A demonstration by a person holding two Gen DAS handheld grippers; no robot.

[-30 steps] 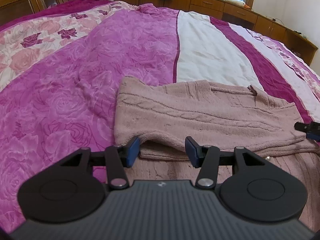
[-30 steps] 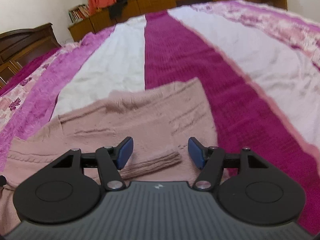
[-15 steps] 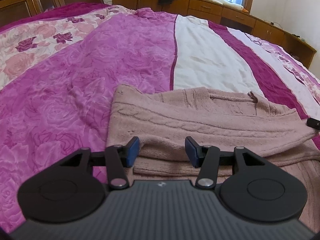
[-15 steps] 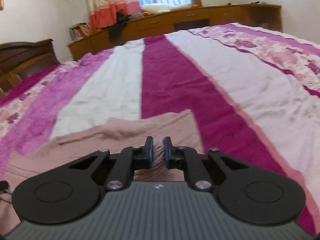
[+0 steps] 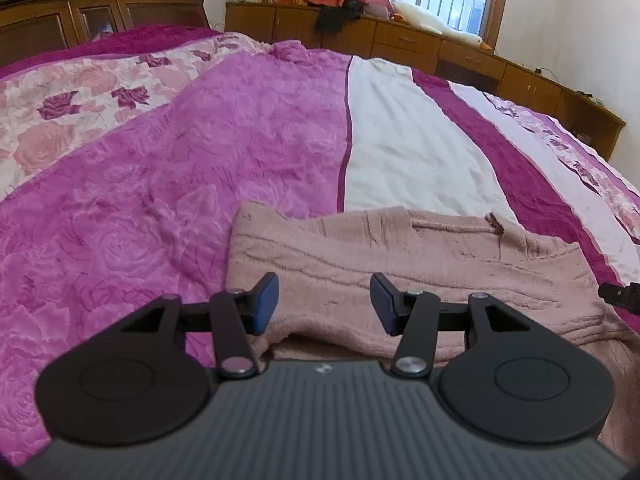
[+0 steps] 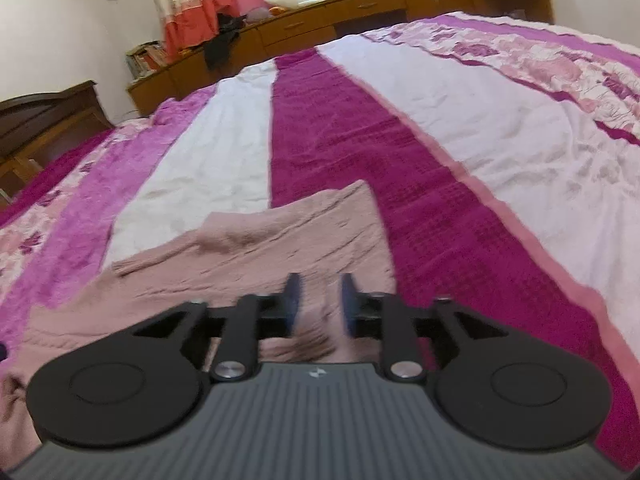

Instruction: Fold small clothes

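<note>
sweater (image 5: 400,276): fuzzy pink cable-knit, partly folded, near bed edge | bedspread (image 5: 224,168): plush, rose-embossed stripes, wide free area beyond | left gripper (image 5: 324,302): fingers released over the folded hem | right gripper (image 6: 318,304): fingers just opening, released, knit between

The bed (image 5: 248,152) in front of me is covered by a bedspread (image 6: 332,148) in long stripes: rose-patterned pale pink at the outer edges, bright magenta with embossed roses, white, then a deep magenta band. Directly on it lies one dusty-pink knitted sweater (image 5: 400,264), folded, with cable ribbing across the top layer. It rests across the magenta, white and deep magenta stripes. Seen from my right hand, its far corner (image 6: 360,192) sits on the deep magenta band. A lower layer shows beneath the folded edge nearest me.
</note>
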